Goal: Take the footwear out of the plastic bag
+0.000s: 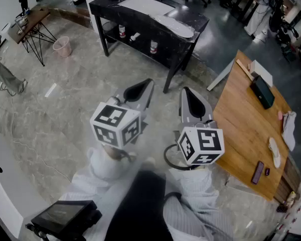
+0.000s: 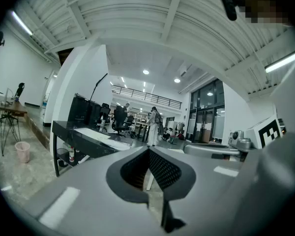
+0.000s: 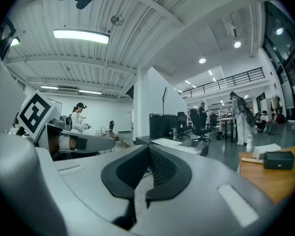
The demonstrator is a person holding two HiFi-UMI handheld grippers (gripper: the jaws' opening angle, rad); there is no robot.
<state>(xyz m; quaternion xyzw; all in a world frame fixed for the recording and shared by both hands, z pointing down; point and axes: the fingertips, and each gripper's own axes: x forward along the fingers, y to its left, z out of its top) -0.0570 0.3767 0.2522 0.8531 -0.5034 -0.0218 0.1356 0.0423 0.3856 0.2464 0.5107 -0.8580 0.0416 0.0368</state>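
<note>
Holds left gripper [image 1: 150,81] and right gripper [image 1: 184,89] side by side, jaws together and empty, above grey floor [image 1: 80,94] near wooden table [image 1: 241,127].

Smooth grey shells on the left hand-held gripper [image 1: 146,84] and right hand-held gripper [image 1: 187,93], black-and-white marker cubes [image 1: 115,124], black cable [image 1: 166,157], pale grey sleeves [image 1: 195,205].

**Right gripper** [image 3: 148,149]: jaws closed together, nothing between them, held about level.
- To its left: left gripper [image 3: 101,144] alongside, with marker cube [image 3: 36,113]; a person [image 3: 78,118] stands beyond it.
- Ahead: black table [image 3: 179,145] with white sheets [image 3: 167,142] on top; white pillar [image 3: 146,102] behind.
- To its right: wooden table [image 3: 273,178] bearing a black box [image 3: 279,160].
- Farther ahead: office chair [image 3: 196,126], standing person [image 3: 238,118].
- Overhead: lit strip lamp [image 3: 81,36].
</note>
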